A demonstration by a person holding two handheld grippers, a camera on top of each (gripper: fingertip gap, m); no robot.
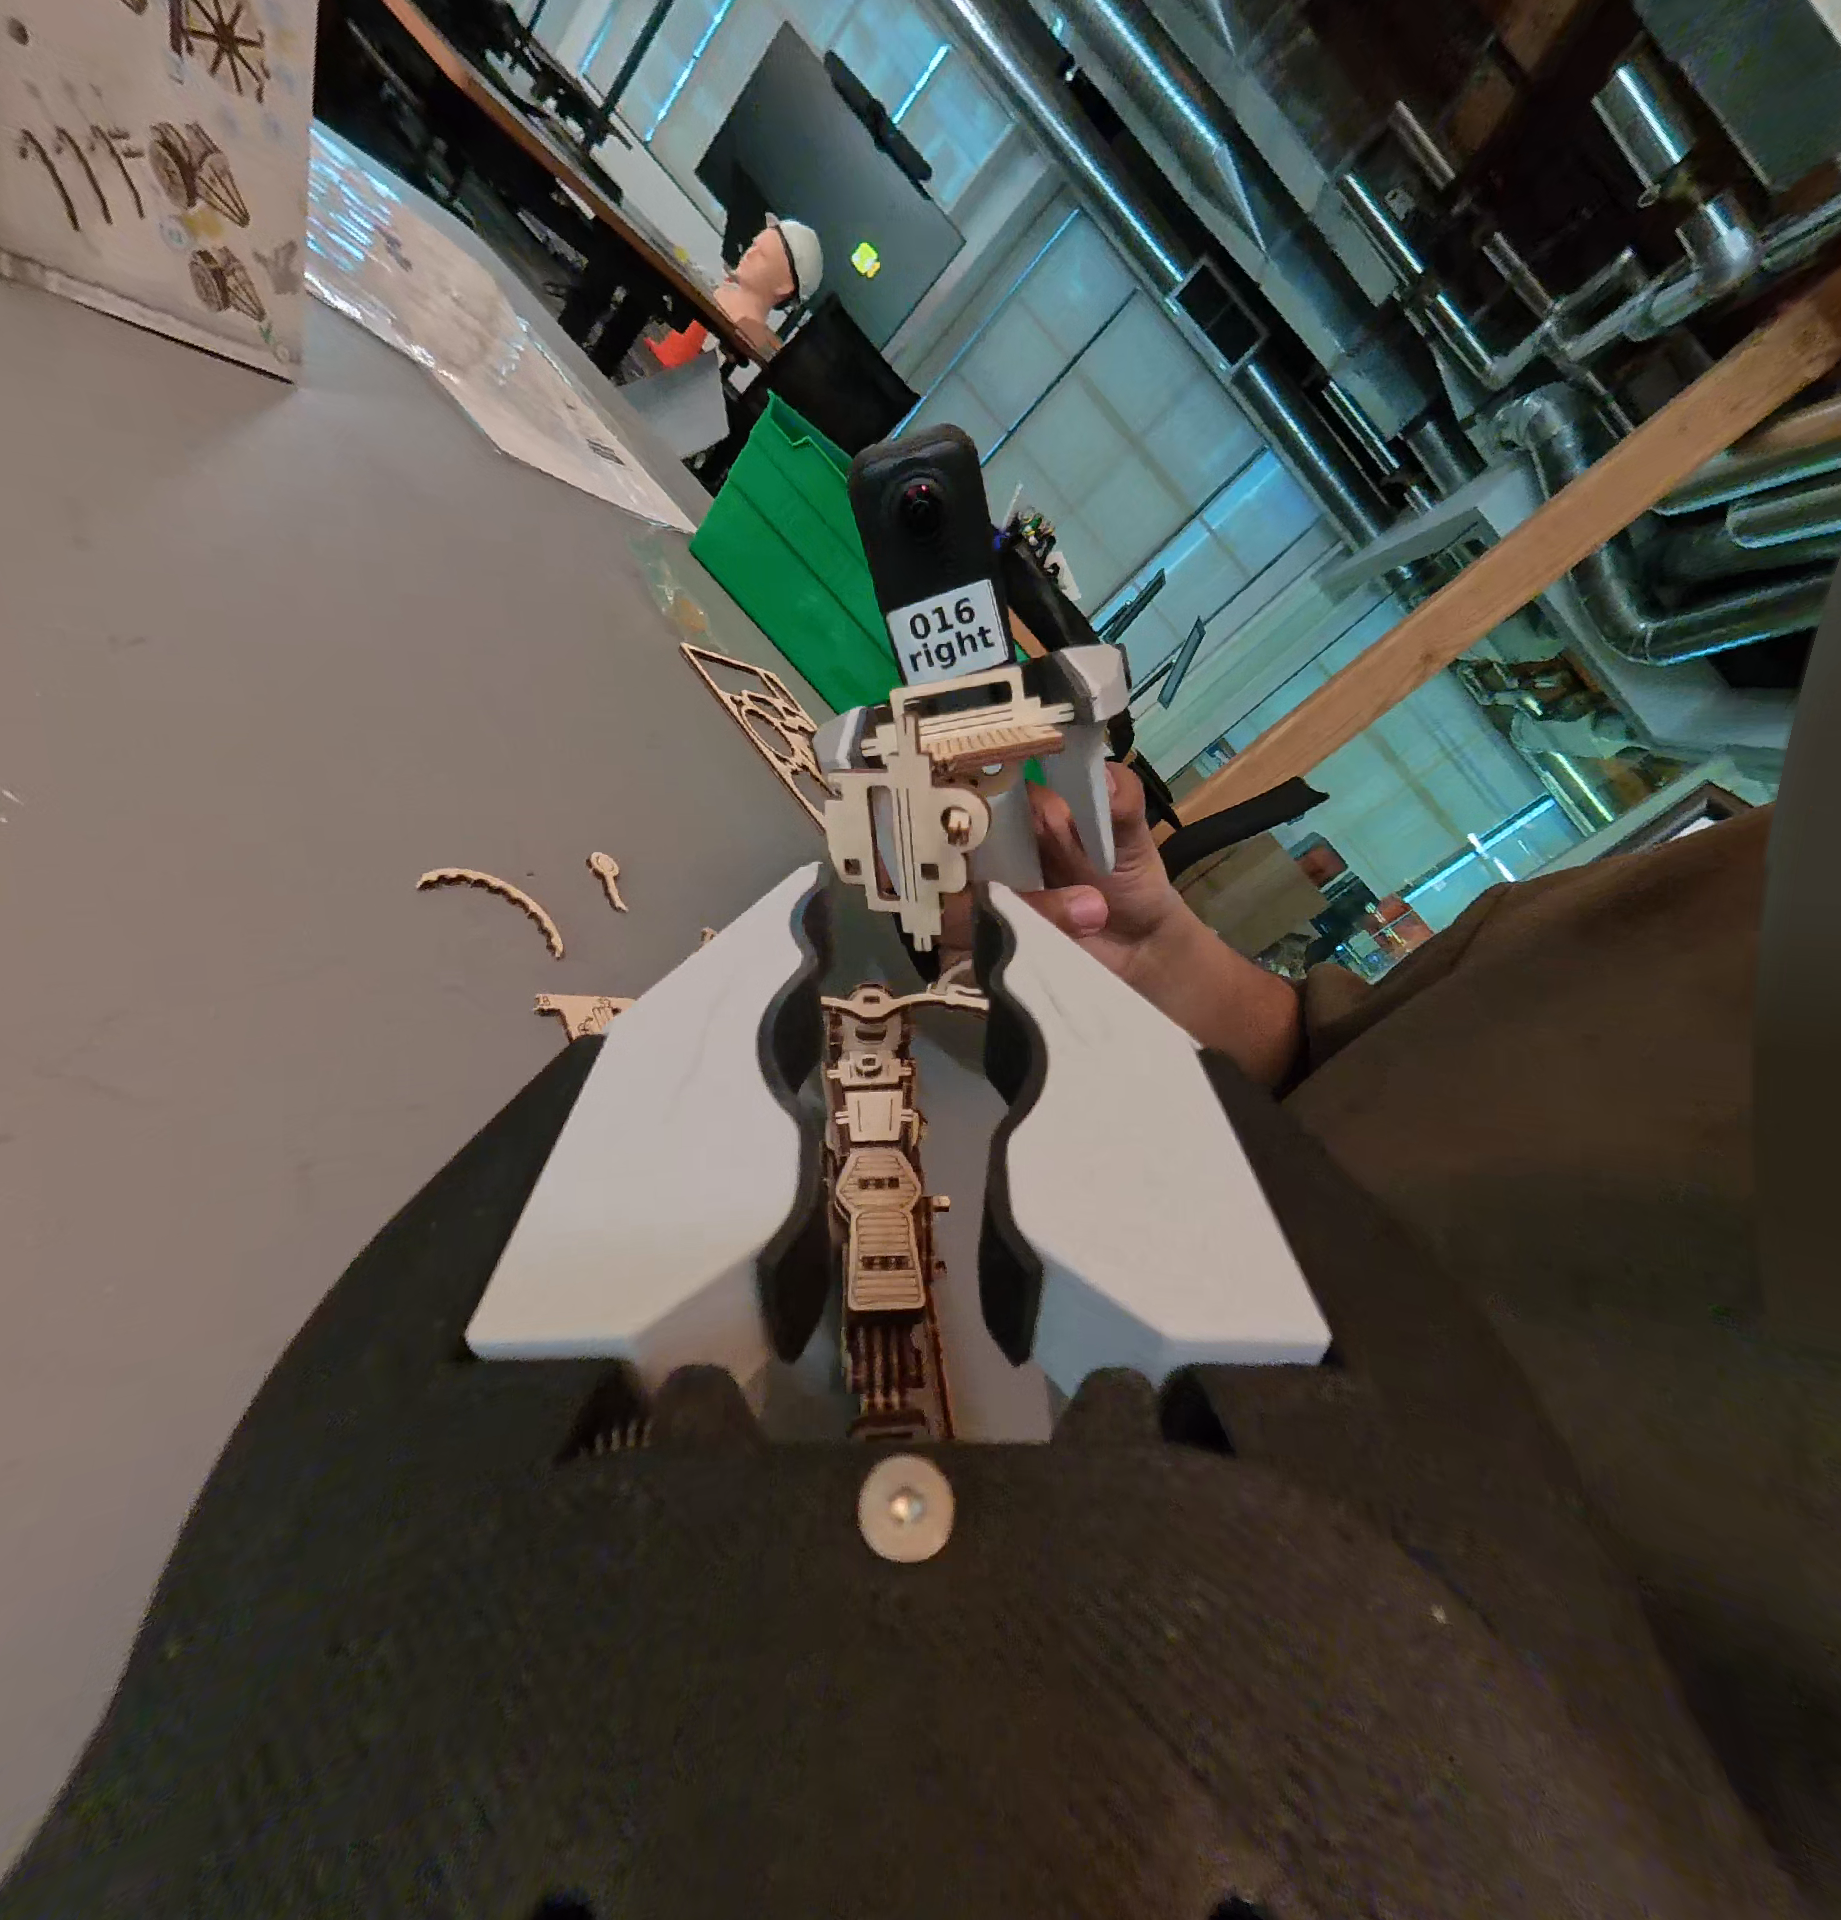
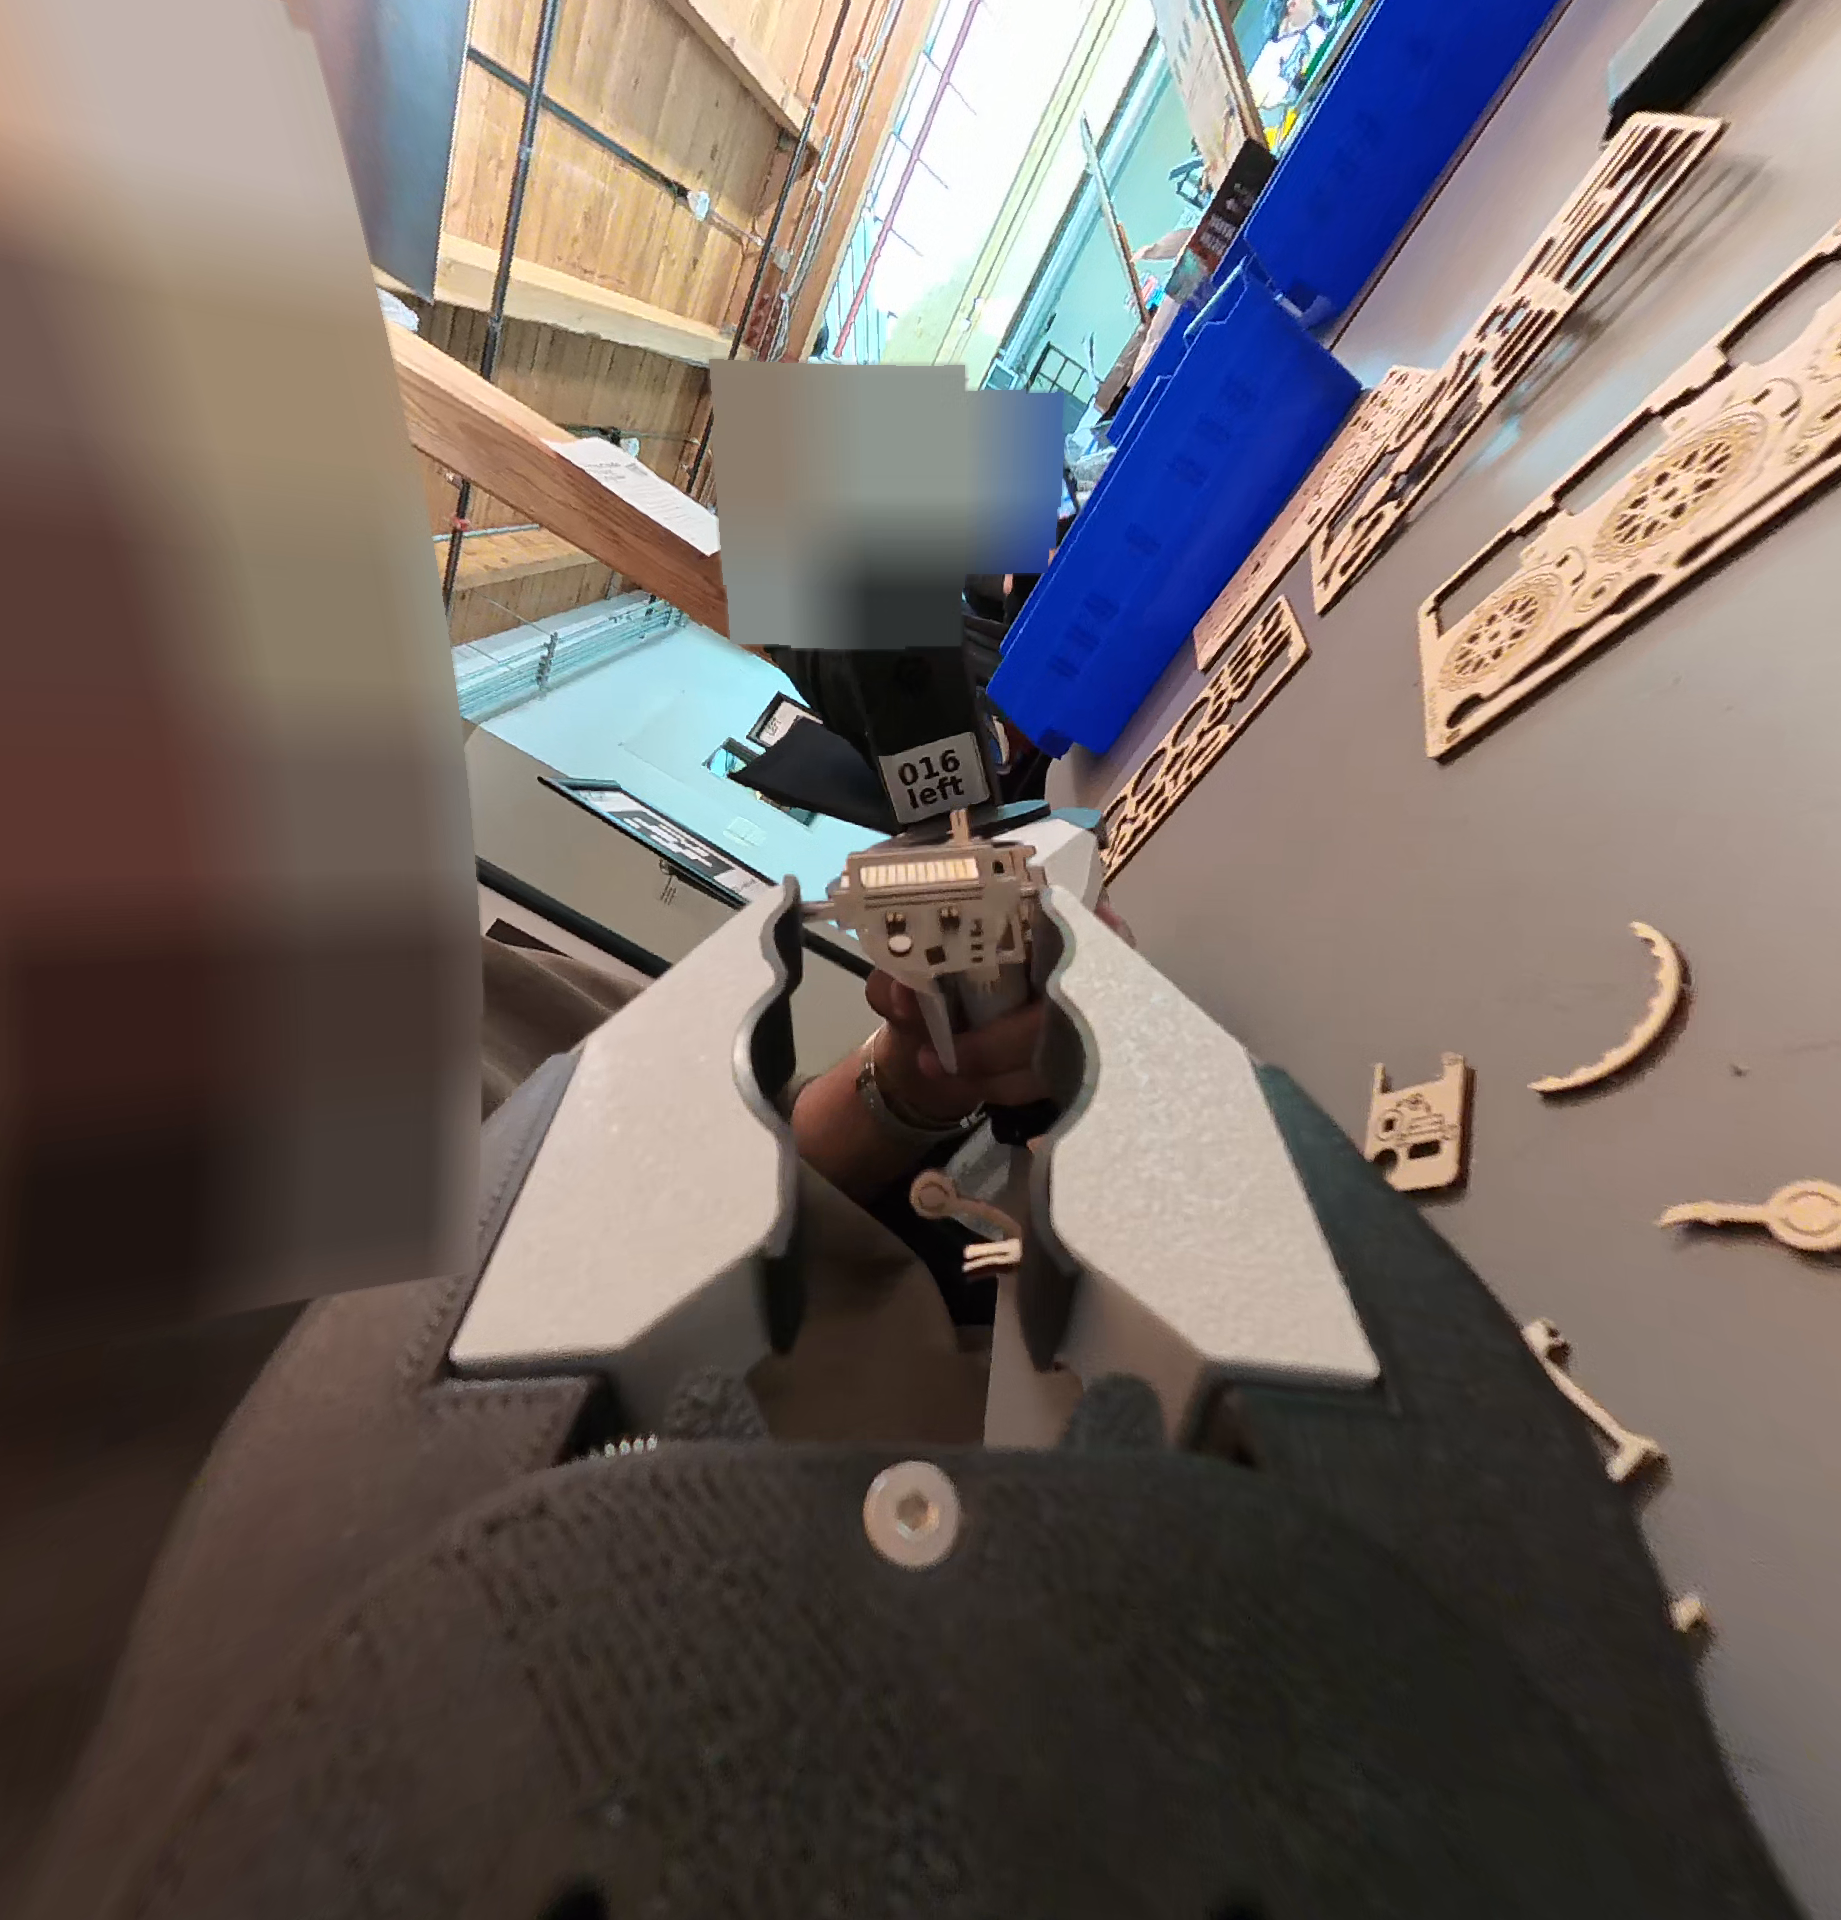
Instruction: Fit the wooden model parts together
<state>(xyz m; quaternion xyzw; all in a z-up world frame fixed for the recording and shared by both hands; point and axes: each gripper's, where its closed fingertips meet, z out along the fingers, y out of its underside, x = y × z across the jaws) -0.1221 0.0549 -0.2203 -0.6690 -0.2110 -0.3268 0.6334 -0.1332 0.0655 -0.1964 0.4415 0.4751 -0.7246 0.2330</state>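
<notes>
My left gripper (image 1: 911, 894) is shut on a long wooden model (image 1: 880, 1195), a motorcycle-like assembly that lies lengthwise between its black pads, handlebar end forward. It is held in the air above the grey table (image 1: 220, 727). My right gripper (image 2: 921, 904) faces it and is shut on a smaller wooden sub-assembly (image 2: 931, 914), gripped across its fingertips. In the left wrist view that sub-assembly (image 1: 900, 821) hangs just above the model's front end, with its lower tab pointing down between my left fingertips. I cannot tell whether the two parts touch.
Loose wooden parts lie on the table: a curved toothed strip (image 2: 1622, 1029), a flat plate (image 2: 1420, 1132) and a round-headed pin (image 2: 1789, 1216). Cut-out sheets (image 2: 1664, 499) and blue bins (image 2: 1176, 520) lie beyond. A green bin (image 1: 781, 561) and an instruction sheet (image 1: 137, 156) are farther off. Less than 4 cm separates the two grippers' tips.
</notes>
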